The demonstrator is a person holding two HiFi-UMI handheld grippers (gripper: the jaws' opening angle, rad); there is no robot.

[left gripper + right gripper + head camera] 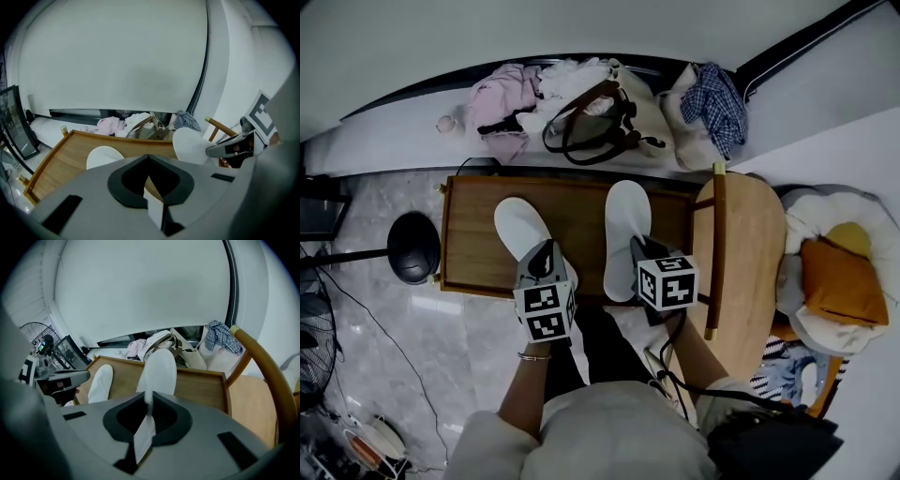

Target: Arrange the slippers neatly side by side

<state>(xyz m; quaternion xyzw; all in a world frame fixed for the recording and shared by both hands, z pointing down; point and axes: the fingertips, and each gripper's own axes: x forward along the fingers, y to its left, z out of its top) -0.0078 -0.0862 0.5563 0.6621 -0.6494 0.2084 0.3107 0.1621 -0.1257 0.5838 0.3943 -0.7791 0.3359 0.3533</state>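
Since the pair has to end up parallel, I am working both slippers at once, one per tool. Stone floor (384, 319) is surrounding the tray (581, 220), a flat, rimmed wooden one, with a chair (750, 253) just beside it on the right and a clothes pile (581, 103) along the wall behind. Over the tray, the right slipper (624, 234) is pointing straight away from me; the left slipper (520, 228) is splaying toe-outward, bare wood between them. The left gripper (546, 255) is clenching the left heel edge and the right gripper (645, 251) the right heel edge. Heel grips are leaving the toes free to swing. Judgement: the left toe is needing to come inward.
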